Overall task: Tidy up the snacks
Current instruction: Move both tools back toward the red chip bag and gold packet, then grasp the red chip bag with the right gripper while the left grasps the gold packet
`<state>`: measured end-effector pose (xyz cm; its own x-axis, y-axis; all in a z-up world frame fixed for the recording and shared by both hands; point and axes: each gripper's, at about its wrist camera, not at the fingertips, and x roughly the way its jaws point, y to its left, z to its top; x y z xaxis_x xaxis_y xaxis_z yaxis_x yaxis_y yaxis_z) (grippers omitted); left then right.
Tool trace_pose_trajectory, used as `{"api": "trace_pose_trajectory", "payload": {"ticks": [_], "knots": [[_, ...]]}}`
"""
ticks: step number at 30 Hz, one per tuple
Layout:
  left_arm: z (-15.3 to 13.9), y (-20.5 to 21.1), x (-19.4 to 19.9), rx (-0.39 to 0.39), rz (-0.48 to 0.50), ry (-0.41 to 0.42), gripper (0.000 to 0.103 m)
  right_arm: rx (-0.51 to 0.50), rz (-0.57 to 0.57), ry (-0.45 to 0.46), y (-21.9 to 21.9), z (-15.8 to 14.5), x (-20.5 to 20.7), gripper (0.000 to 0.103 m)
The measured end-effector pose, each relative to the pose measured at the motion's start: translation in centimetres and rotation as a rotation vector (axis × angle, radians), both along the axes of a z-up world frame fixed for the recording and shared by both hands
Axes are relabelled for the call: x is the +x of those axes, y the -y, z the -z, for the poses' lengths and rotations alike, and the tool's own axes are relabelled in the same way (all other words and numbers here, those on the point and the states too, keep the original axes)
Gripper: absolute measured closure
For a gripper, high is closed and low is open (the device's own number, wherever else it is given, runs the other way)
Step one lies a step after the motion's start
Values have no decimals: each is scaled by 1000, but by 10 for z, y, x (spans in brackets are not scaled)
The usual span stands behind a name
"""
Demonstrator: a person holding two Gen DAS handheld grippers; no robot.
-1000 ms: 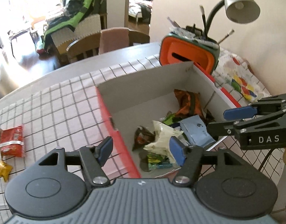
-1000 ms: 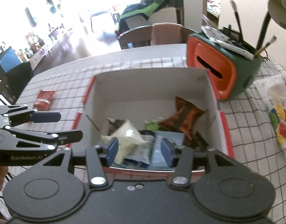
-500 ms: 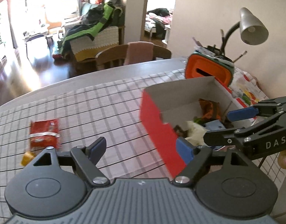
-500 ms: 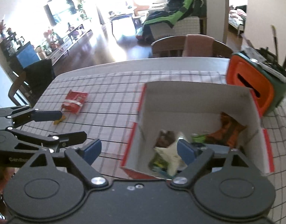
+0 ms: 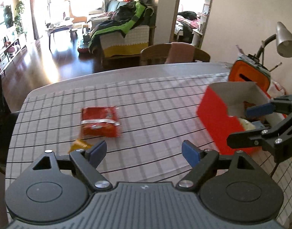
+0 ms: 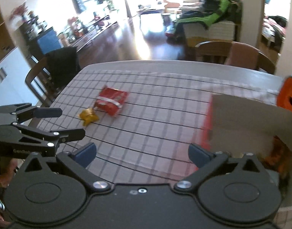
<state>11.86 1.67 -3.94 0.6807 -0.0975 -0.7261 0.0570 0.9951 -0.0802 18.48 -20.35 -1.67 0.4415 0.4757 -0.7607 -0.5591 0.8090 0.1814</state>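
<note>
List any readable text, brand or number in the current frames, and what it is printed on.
"GenRob", rest cut off: white lettering on the left claw body, in the right wrist view.
"D", rest out of frame: on the right claw body, in the left wrist view.
Red snack packet: print too blurred to read.
Gold wrapper and red box: no legible text.

Bright window glare, motion blur, fisheye edges.
</note>
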Motion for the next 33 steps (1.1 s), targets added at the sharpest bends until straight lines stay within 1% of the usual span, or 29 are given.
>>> {"api": "trace_pose_trajectory", "payload": {"ticks": [5,9,12,15,20,25,30,33], "knots": [[11,-41,4,6,15,-22,17,-27,-111,26,-46,4,12,0],[24,-64,13,19,31,-43,17,-78,-200,42,-88,12,23,0],[35,-79,21,19,38,-56,17,-91,-278,66,-114,22,33,0],[47,-92,32,12,45,-72,17,-121,-336,65,-134,34,49,0],[67,-104,49,16,50,-106,17,-174,-457,76,-166,51,70,0],[83,-109,64,26,78,-131,17,-219,-562,87,-196,65,92,0],[98,-115,79,20,99,-167,17,-254,-629,94,-221,80,118,0],[106,-116,86,23,107,-175,18,-302,-661,97,-237,90,124,0]]}}
